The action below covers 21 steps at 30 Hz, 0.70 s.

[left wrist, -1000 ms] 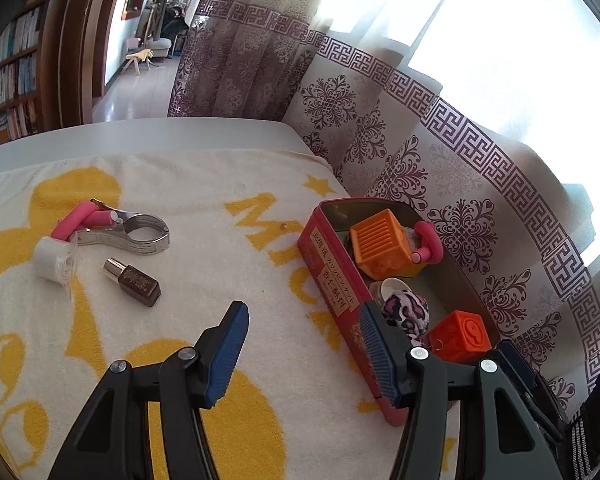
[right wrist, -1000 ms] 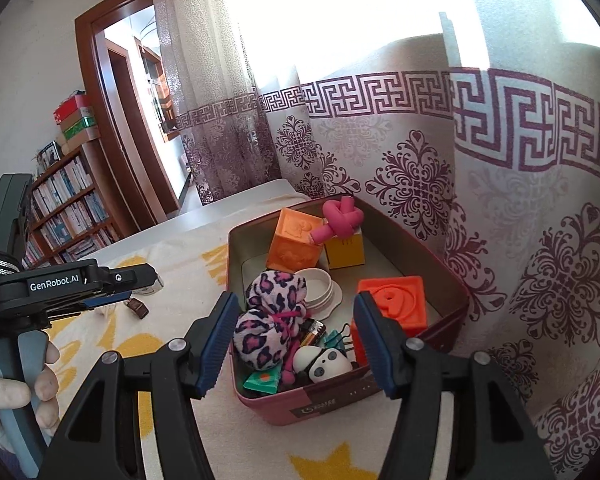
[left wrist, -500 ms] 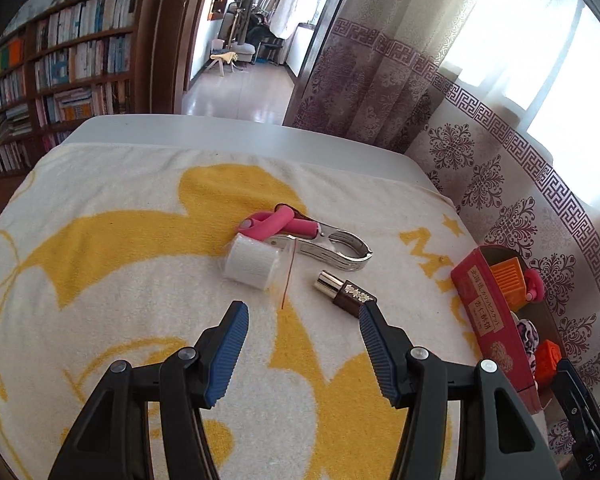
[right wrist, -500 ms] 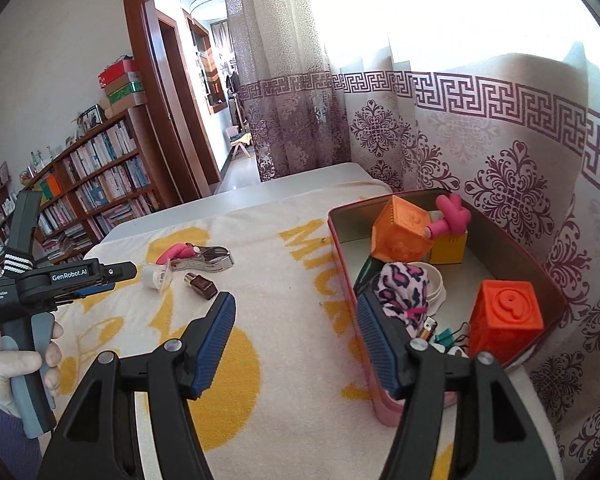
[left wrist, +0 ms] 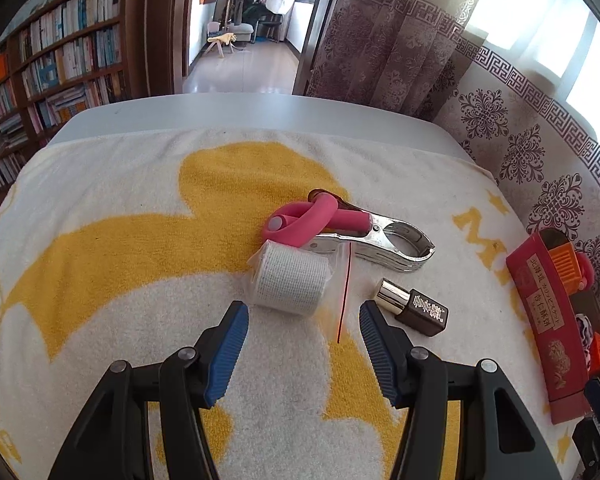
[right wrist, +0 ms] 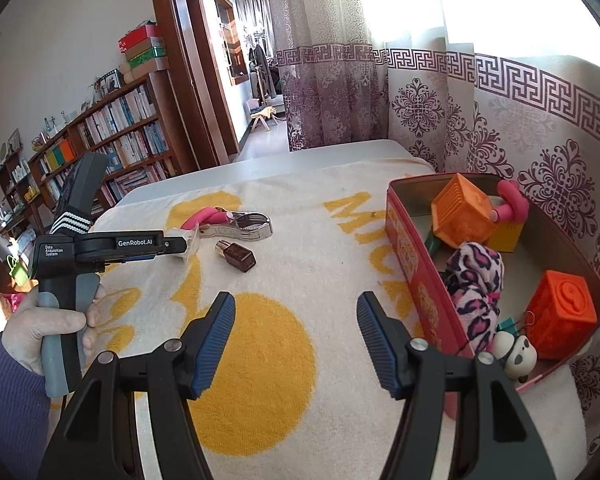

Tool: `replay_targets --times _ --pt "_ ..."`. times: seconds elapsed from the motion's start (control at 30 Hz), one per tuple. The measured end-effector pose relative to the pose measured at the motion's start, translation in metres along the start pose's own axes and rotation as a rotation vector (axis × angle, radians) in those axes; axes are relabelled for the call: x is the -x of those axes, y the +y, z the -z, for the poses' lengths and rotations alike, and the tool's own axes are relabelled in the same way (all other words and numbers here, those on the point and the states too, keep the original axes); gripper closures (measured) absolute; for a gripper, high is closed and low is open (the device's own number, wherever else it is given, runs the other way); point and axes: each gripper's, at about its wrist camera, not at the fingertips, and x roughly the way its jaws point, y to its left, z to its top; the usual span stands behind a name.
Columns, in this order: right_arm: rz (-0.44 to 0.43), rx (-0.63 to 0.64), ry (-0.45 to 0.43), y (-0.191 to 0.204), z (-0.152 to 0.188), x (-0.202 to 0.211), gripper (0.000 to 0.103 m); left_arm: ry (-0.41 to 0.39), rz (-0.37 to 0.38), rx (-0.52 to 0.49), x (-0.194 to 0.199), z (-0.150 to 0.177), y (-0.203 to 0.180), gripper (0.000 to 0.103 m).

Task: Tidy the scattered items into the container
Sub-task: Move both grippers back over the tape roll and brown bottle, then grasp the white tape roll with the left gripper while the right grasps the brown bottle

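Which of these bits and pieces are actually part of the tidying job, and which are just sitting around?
Part of the job:
- white gauze roll in a clear bag
- pink foam curler
- shiny metal clamp
- small brown bottle with a gold cap
- red tin box, the container

Just there:
- yellow and white towel
- bookshelves
- patterned curtain

Both wrist views look down along their tongs, sharing the towel (left wrist: 140, 280) and red tin (right wrist: 412, 276).
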Motion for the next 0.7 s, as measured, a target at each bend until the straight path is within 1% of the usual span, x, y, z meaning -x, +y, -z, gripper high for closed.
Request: replay_targets --times 0.2,0.23,0.27,0.3,0.5,0.7 --pt "-0.009 0.009 0.023 0.005 -0.001 -0.012 0.035 0.0 -0.017 -0.002 -0.023 -0.012 0.001 0.044" --pt "-0.014 0.01 0.029 0.006 -0.001 -0.014 0.035 0.0 -0.015 -0.003 -0.026 -0.012 0.001 0.045" --pt "-0.024 0.008 0.038 0.007 -0.002 -0.017 0.035 -0.001 -0.017 -0.001 -0.027 -0.012 0.002 0.056" --pt "-0.037 0.001 0.049 0.007 -0.003 -0.02 0.035 -0.002 -0.008 0.004 -0.027 -0.011 0.004 0.059" --pt "-0.1 -0.017 0.115 0.017 -0.012 -0.045 0.035 -0.038 0.015 0.069 -0.009 -0.007 0.025 0.059" --pt "-0.155 -0.061 0.208 0.035 -0.021 -0.084 0.035 -0.062 0.033 0.122 0.005 -0.008 0.042 0.059"
